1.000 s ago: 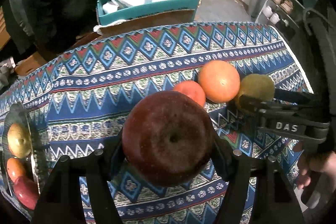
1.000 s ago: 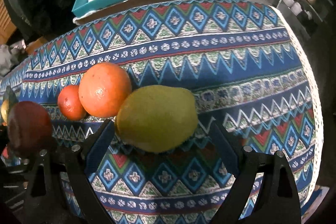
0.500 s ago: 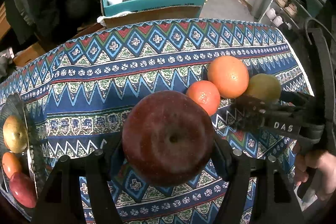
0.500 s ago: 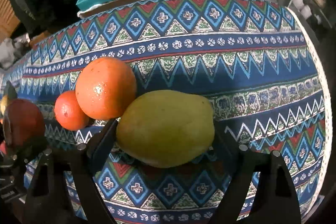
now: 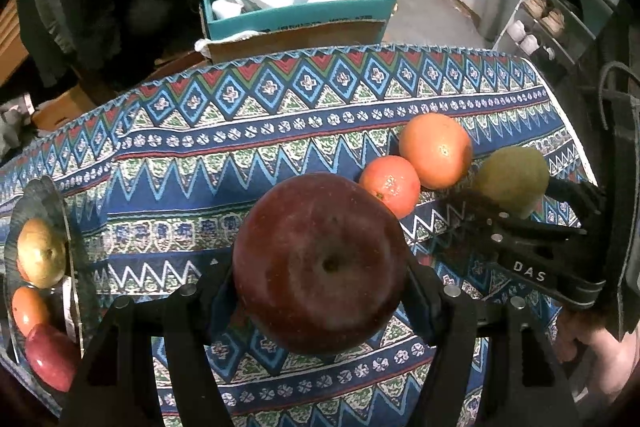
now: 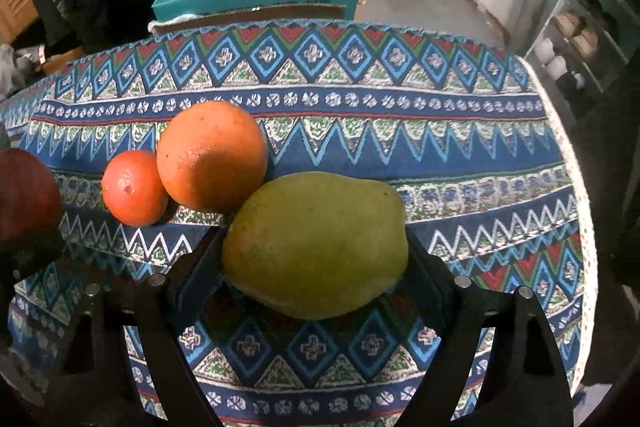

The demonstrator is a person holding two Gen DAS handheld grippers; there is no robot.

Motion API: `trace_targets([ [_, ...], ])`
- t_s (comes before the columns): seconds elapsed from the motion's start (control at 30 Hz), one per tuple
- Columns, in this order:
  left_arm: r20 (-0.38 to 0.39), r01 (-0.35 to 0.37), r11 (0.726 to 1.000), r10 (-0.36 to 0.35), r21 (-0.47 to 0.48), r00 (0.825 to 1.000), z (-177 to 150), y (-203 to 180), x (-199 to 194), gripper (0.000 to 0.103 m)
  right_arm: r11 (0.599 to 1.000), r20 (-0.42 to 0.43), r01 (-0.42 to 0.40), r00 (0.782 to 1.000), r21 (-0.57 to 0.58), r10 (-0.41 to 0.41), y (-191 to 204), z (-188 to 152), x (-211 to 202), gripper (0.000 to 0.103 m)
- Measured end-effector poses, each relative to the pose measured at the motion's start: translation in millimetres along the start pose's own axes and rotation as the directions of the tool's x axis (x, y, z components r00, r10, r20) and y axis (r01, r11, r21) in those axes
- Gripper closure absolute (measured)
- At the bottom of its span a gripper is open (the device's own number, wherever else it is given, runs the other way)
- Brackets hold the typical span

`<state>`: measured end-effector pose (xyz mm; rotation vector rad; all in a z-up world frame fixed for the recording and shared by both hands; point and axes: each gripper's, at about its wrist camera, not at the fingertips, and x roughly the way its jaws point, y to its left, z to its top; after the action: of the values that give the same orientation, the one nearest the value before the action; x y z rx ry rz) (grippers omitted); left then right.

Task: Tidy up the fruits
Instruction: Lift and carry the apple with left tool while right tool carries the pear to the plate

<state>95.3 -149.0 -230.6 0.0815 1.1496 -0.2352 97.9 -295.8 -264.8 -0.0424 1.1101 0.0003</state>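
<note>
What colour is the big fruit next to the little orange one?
Orange. The big orange sits beside the small tangerine, clearest in the right wrist view.

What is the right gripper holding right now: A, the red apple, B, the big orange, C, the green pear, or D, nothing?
C: in the right wrist view the right gripper has its fingers closed on both sides of the green pear, while the big orange sits free on the tablecloth.

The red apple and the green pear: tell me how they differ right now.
The red apple is dark red and round; the green pear is yellow-green and elongated. The apple sits in the left gripper, the pear in the right gripper. Both are clamped between fingers above the patterned tablecloth.
</note>
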Motion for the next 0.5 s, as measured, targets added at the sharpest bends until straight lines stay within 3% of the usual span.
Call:
trace_targets([
  [0.5, 0.064, -0.006, 1.0, 0.007, -0.009, 0.998, -3.2, 9.2, -39.0, 0.032, 0.998, 0.111, 0.061, 0.992, -0.002, -0.06, -2.1, 6.7, -65.7, 0.019],
])
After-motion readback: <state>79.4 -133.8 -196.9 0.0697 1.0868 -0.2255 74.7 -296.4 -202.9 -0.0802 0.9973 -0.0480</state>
